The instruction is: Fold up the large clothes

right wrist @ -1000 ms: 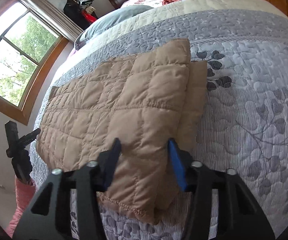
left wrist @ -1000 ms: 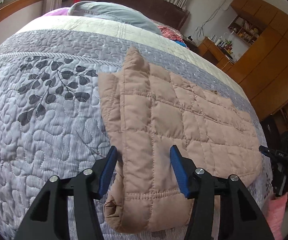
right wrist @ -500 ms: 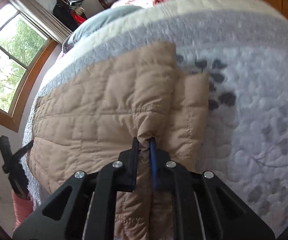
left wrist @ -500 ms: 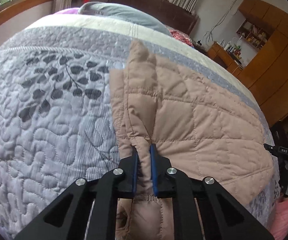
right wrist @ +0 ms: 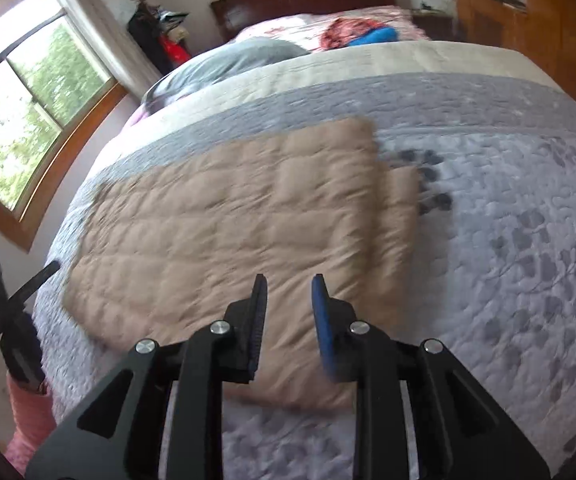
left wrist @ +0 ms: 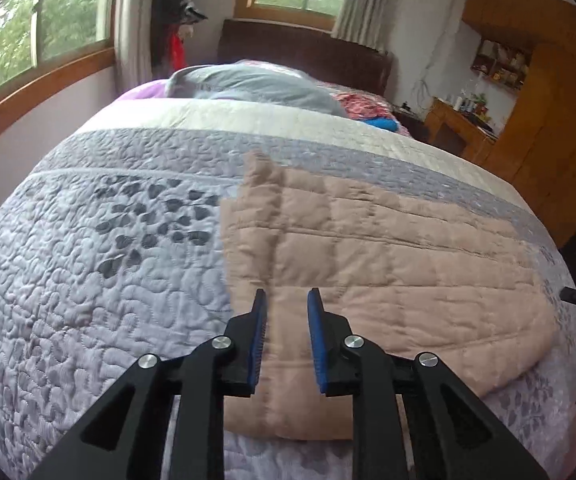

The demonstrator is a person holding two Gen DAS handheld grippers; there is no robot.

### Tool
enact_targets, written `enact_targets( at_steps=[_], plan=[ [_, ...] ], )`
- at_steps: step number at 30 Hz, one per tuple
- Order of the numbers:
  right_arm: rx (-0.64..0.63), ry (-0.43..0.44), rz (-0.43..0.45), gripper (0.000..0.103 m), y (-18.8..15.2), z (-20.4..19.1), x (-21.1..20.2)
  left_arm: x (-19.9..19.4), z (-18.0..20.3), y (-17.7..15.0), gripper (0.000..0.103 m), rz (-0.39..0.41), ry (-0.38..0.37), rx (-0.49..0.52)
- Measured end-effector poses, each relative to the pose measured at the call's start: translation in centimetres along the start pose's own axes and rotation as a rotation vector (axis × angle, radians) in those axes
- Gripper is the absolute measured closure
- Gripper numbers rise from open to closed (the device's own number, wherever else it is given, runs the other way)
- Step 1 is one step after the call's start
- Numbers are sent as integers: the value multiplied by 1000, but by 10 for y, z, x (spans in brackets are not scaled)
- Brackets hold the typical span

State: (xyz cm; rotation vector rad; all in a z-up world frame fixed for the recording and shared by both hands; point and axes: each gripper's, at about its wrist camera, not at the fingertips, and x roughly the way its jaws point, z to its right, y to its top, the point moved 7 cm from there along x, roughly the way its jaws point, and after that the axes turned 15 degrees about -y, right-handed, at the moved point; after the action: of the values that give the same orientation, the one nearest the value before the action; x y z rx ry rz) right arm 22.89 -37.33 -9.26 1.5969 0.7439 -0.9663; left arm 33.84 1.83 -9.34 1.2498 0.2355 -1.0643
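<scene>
— Where's the tan quilted jacket (left wrist: 387,264)?

— Folded flat on the grey bedspread (left wrist: 88,280), below and ahead of both tools.

— Left gripper (left wrist: 286,300)?

— Above the jacket's near edge, jaws opening, nothing between them.

— Right gripper (right wrist: 288,286)?

— Same: over the near corner, jaws parting, empty. Grey pillow (right wrist: 232,64) lies beyond.

Daylit bedroom: wood-framed windows (left wrist: 68,32), dark headboard (left wrist: 303,56), grey quilted bedspread (left wrist: 88,280), orange wooden cabinets (left wrist: 547,120) along the wall.
</scene>
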Motion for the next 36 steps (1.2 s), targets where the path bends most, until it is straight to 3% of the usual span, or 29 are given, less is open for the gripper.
enact_targets(
  at_steps=[4, 7, 13, 16, 21, 25, 28, 31, 36],
  plan=[
    [-74, 31, -39, 80, -26, -48, 1, 15, 60, -16, 83, -68, -71, 103],
    [-84, 44, -54, 80, -33, -68, 6, 32, 80, -26, 83, -98, -76, 131],
    [-92, -34, -126, 82, -54, -78, 44, 74, 67, -62, 83, -214, -67, 90],
    [-97, -51, -141, 85, -63, -77, 67, 78, 58, -74, 85, -196, -104, 86],
    [-113, -49, -127, 80, -58, -84, 53, 65, 53, -64, 90, -203, -117, 6],
    [-109, -15, -68, 80, -33, -96, 27, 52, 72, -37, 89, -147, -140, 43],
    [-90, 3, -51, 80, -6, -105, 23, 63, 83, -10, 87, -150, -164, 38],
    [-78, -35, -66, 80, 13, -105, 39, 91, 83, 5, 87, -195, -144, 28],
    [-51, -56, -179, 82, 18, -95, 88, 134, 75, -3, 87, -288, -129, -6]
  ],
)
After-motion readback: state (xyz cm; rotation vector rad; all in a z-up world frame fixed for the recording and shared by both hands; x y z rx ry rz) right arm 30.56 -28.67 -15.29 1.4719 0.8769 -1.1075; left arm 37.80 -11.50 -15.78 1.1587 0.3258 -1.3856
